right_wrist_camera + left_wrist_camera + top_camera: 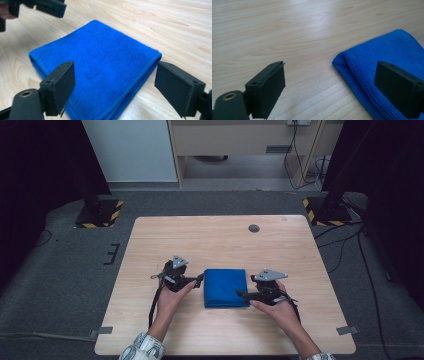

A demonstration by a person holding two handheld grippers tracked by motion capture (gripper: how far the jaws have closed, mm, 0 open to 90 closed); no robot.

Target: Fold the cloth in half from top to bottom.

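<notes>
A folded blue cloth (226, 287) lying flat on the pale wooden surface (215, 240), a little toward the near edge of it and roughly midway across. Folded into a neat square of several layers, edges stacked and showing as ridges along the sides. Left tongs (198, 281) just beside the cloth's left edge, held low in the left hand (170, 301), tips pointing at the cloth. Jaws spread wide in the left gripper view, with nothing gripped between them: bare wood under one jaw, a corner of the cloth (372, 65) under the other, no pad pressing on the fabric. Right tongs (242, 294) at the cloth's right edge, near its front right corner, held in the right hand (282, 312). Jaws likewise wide apart in the right gripper view, straddling the near part of the cloth (100, 65) without clamping it; a clear gap between each pad and the fabric. Left tongs (37, 6) visible beyond the cloth's far corner in that same view. A small dark round disc (254, 228) set into the surface well beyond the cloth, toward the far edge.
</notes>
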